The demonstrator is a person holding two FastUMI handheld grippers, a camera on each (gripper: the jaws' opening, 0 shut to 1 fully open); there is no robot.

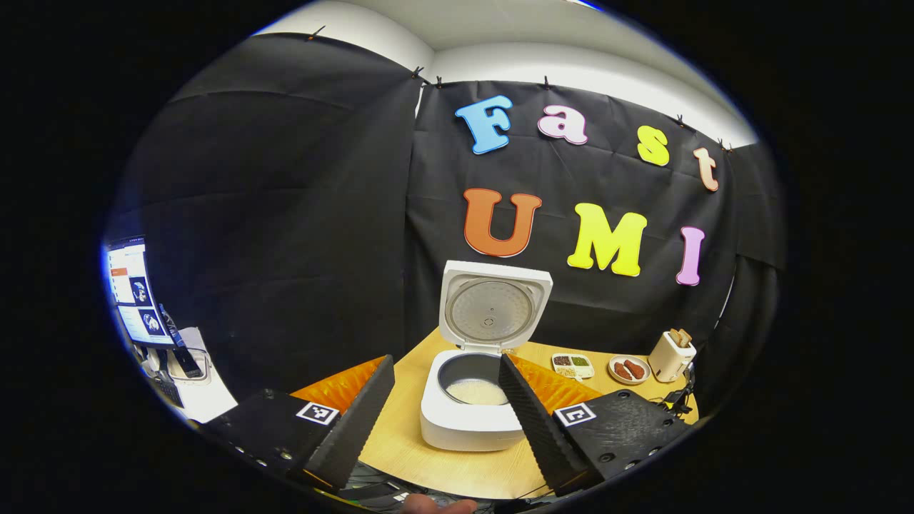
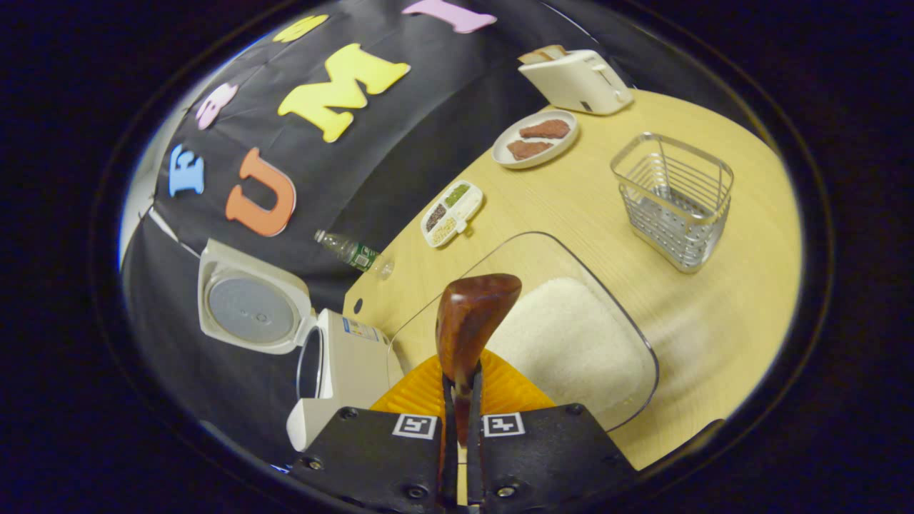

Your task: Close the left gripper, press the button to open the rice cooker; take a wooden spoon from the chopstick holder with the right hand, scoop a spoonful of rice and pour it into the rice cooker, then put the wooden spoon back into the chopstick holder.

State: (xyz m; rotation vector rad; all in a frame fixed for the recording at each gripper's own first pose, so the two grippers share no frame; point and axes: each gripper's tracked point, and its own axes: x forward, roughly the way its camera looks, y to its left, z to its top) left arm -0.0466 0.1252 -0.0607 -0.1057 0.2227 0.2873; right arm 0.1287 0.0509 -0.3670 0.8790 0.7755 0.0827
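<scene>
Left gripper view: your left tool (image 1: 446,385) is held with its fingers spread wide, gripping nothing, and aimed at the rice cooker (image 1: 473,410) on the counter (image 1: 400,442). The cooker's lid (image 1: 493,307) stands upright and rice lies in the pot.

Right gripper view: your right tool (image 2: 463,389) pinches the handle of the wooden spoon (image 2: 471,321), whose bowl hangs above the clear rice container (image 2: 571,343). The wire chopstick holder (image 2: 675,200) stands to the right, apart from the container; the open rice cooker sits at the left.
</scene>
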